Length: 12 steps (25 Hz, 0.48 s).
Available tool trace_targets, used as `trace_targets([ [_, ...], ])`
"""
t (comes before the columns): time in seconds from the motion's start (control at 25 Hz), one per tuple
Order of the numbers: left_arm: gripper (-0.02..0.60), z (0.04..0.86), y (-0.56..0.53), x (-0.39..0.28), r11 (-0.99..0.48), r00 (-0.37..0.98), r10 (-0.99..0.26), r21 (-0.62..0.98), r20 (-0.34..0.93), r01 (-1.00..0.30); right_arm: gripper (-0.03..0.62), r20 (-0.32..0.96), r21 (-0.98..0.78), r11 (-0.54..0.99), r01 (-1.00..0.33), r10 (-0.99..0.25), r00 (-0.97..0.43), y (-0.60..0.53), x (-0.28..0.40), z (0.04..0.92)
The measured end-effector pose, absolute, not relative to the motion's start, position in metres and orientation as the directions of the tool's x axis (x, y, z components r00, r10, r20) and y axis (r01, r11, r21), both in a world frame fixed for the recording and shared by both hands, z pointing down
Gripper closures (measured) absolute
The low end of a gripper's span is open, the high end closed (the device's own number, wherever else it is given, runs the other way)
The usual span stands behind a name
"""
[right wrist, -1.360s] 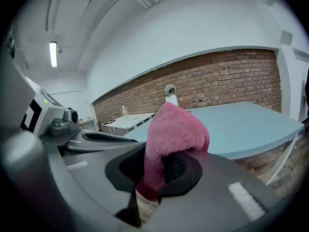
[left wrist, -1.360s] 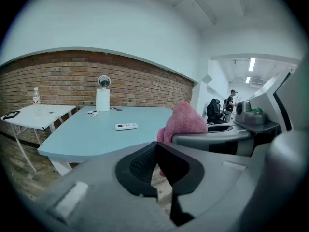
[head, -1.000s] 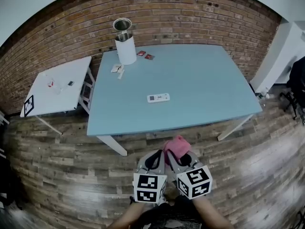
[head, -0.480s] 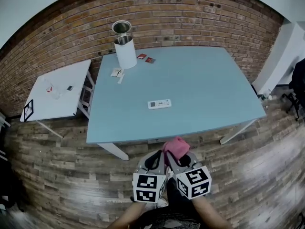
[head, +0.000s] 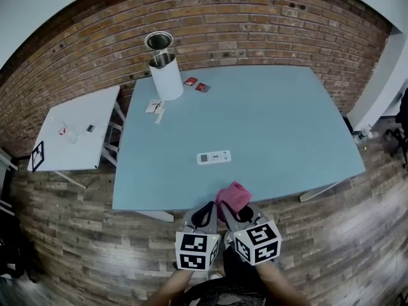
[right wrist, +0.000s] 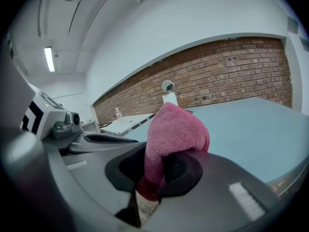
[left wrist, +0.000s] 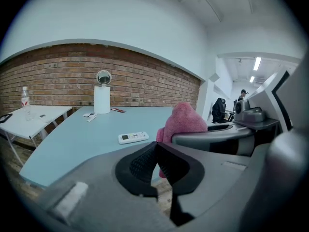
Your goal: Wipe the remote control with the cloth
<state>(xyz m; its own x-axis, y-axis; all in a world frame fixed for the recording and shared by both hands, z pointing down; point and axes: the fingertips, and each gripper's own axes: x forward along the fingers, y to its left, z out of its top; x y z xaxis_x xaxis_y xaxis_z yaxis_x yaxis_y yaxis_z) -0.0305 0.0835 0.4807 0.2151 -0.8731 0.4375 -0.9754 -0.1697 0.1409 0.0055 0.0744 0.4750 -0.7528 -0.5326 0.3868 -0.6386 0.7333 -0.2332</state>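
While hovering side by side over the wooden floor (head: pixel 95 234), just short of the near edge of the blue table (head: pixel 274 120), pointing both tools forward and slightly downward.

Right gripper (head: pixel 231 204) (right wrist: pixel 161 163): clamping the pink cloth (head: pixel 233 195) (right wrist: pixel 174 129), pressing both pads against the lower part of the fabric and letting the rest bunch upward and forward past the tips, partly draping over one pad.

Left gripper (head: pixel 209 206) (left wrist: pixel 155 151): carrying nothing, resting pad against pad with the jaws fully together, and showing the cloth (left wrist: pixel 183 122) just beyond and to the right of its tips.

Remote control (head: pixel 213 157) (left wrist: pixel 133 137): lying flat on the table ahead of both grippers, well apart from the tips and slightly to the left of the cloth, turning its display end toward the left.

Far ahead and to the left of the left gripper, near the far edge of the table: standing upright, a white cylinder (head: pixel 166 75) with a round disc raised above it, and lying just beside it, two small red packets (head: pixel 196 85).

Off to the left of the left gripper: standing apart, a small white side table (head: pixel 73 129).

Beyond everything: closing off the scene, a brick wall (head: pixel 255 18).
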Motion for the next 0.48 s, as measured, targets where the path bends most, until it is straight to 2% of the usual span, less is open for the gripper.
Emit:
trace_targets([
  [0.48, 0.580, 0.514, 0.012, -0.054, -0.122, 0.160, -0.849, 0.108, 0.504, -0.987, 0.530, 0.443, -0.298, 0.772, -0.562, -0.409, -0.798, -0.001, -0.017, 0.507],
])
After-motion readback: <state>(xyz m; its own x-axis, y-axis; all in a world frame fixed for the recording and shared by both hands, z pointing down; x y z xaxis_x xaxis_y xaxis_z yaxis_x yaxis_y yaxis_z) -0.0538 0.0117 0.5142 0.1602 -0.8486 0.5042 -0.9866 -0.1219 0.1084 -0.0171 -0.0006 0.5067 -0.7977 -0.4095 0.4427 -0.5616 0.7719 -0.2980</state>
